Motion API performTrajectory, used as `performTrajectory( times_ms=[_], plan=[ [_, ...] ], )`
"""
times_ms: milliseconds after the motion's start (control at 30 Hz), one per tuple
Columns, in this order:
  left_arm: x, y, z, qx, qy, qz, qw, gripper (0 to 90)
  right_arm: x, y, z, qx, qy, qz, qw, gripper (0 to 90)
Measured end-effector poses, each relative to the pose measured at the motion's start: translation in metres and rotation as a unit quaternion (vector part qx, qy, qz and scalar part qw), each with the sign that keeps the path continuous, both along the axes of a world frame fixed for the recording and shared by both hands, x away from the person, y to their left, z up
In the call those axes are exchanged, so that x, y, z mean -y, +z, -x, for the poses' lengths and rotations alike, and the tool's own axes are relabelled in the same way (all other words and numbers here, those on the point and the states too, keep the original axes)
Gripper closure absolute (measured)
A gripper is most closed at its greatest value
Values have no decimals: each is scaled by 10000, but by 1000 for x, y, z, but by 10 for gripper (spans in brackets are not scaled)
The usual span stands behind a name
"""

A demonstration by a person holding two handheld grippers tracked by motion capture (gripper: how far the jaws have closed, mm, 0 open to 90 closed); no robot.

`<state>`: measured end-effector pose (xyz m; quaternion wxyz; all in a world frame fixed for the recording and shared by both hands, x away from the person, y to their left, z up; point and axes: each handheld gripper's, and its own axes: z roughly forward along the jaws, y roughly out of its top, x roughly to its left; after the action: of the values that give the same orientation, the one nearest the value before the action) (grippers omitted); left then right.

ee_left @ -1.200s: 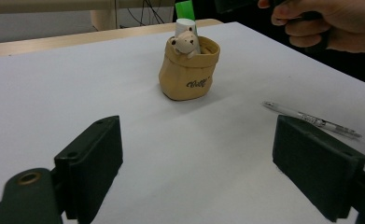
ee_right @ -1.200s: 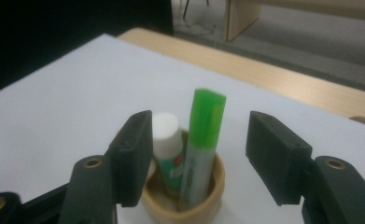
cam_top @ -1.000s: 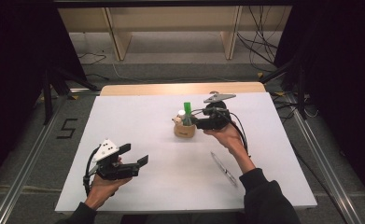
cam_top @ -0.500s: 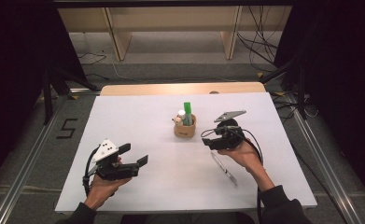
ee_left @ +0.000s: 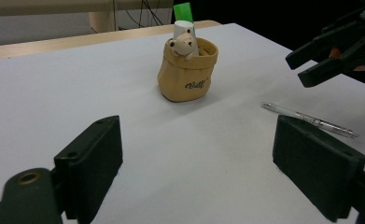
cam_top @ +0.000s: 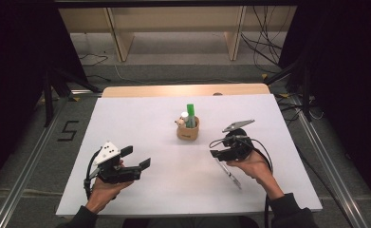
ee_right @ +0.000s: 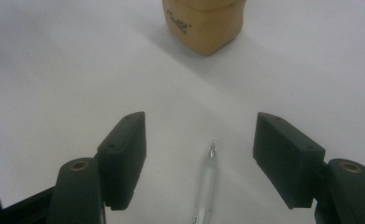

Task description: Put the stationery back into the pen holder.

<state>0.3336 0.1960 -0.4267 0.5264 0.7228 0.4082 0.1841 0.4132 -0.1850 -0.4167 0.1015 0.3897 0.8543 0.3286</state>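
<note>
A tan pouch (cam_top: pixel 188 132) stands mid-table, holding a green marker (cam_top: pixel 191 114), a white marker and a small bear figure (ee_left: pixel 179 45). A clear pen (cam_top: pixel 229 173) lies on the white table to the pouch's front right. My right gripper (cam_top: pixel 217 154) hovers low over the pen's far end, open. In the right gripper view the pen tip (ee_right: pixel 211 151) lies between the wide-apart jaws without touching them, with the pouch (ee_right: pixel 203 23) ahead. My left gripper (cam_top: pixel 136 156) rests at the front left, open and empty, facing the pouch (ee_left: pixel 187 74) and the pen (ee_left: pixel 311 120).
The white table top (cam_top: pixel 140 118) has a wooden strip along its far edge (cam_top: pixel 183 90). Dark floor with rails and cables surrounds the table. The right gripper (ee_left: pixel 306 65) shows at the upper right of the left gripper view.
My right gripper has drawn back from beside the pouch toward the front right and come down over the pen. The left gripper has kept still.
</note>
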Motion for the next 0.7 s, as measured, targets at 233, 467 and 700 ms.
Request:
performTrajectory(
  times_ms=[233, 467, 700],
  plan=[
    [-1, 0, 0, -4, 33, 9, 10000, 154, -2, -3, 4, -90, 31, 107, 9999, 365],
    [-2, 0, 0, 2, 38, 5, 10000, 154, -5, -14, 7, -286, 71, 352, 9989, 392],
    [-1, 0, 0, 8, 18, -11, 10000, 154, -5, -19, 9, -422, 31, 491, 9979, 425]
  ],
)
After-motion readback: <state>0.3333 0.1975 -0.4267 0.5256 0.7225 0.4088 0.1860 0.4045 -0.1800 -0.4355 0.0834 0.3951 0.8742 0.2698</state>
